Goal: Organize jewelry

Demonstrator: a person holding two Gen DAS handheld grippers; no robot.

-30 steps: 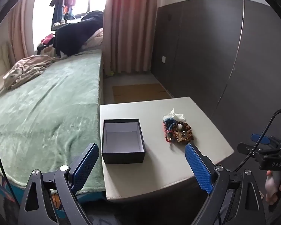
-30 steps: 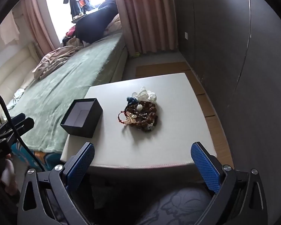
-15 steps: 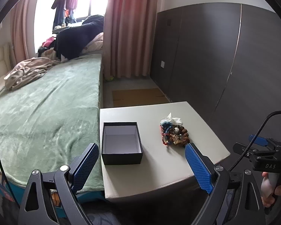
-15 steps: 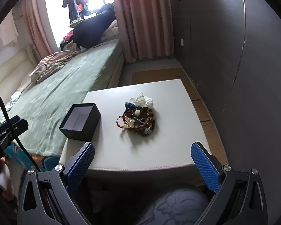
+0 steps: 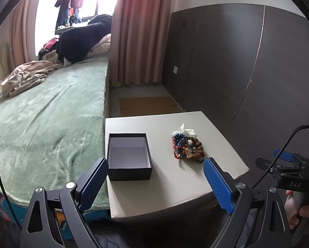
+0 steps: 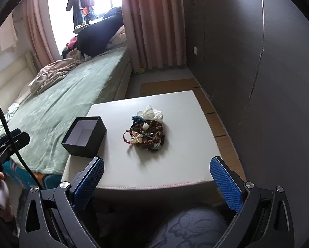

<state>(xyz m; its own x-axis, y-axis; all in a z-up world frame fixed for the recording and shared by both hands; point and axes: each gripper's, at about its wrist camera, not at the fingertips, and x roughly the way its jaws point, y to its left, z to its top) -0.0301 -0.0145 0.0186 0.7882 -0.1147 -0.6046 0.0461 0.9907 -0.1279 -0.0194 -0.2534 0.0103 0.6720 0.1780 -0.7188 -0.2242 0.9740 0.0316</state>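
Bedroom with pink curtains [image 5: 133, 31], dark grey wall panels [image 5: 237, 62] and a bed under a green plush blanket [image 5: 51, 113], against which stands a low off-white square table [image 6: 175, 165]. On the table's bed side sits an open black rectangular box with a white lining [image 5: 129, 157], nothing inside it; well apart, toward the wall side, lies the heap of beaded bracelets with a gold butterfly charm [image 6: 147, 135], touching a crumpled white tissue [image 6: 151, 112] behind it. Left gripper [image 5: 155, 178] and right gripper [image 6: 156, 178] both hover short of the table's near edge, blue-padded fingers spread wide, holding nothing.
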